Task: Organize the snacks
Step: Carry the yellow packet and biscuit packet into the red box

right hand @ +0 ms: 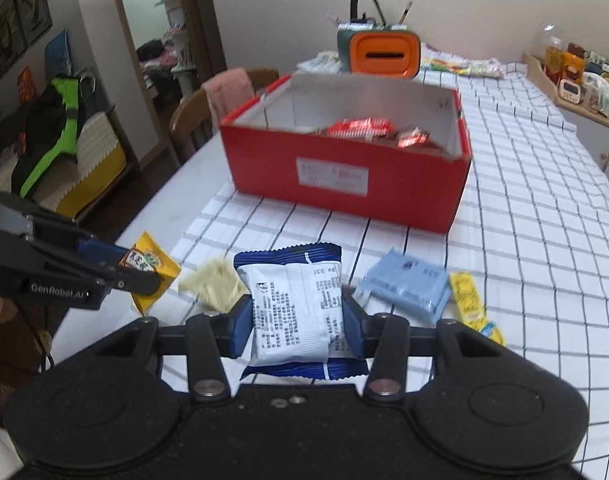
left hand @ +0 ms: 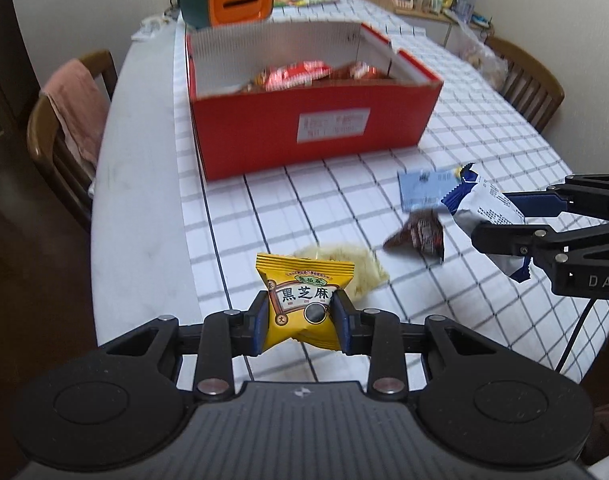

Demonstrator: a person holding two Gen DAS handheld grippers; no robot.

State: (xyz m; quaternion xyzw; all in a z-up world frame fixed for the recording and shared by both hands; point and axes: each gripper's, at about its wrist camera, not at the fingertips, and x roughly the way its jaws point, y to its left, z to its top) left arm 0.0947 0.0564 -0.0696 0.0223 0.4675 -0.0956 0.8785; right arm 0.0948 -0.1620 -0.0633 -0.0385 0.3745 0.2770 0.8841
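Observation:
My left gripper (left hand: 300, 316) is shut on a yellow snack packet (left hand: 302, 300) and holds it above the table; it also shows in the right wrist view (right hand: 150, 266). My right gripper (right hand: 296, 320) is shut on a white and blue snack packet (right hand: 294, 304), also seen in the left wrist view (left hand: 486, 216). An open red box (left hand: 304, 128) with red packets inside stands ahead in the middle of the table (right hand: 344, 176). On the checked cloth lie a pale yellow packet (left hand: 356, 264), a brown packet (left hand: 418, 234), a light blue packet (right hand: 404, 286) and a yellow strip packet (right hand: 470, 300).
An orange and green container (left hand: 236, 0) stands behind the box. Wooden chairs stand at the left (left hand: 64, 128) and right (left hand: 528, 76) of the table. A wooden rack of jars (right hand: 572, 76) is at the far right. The table's left edge (left hand: 104, 220) is near.

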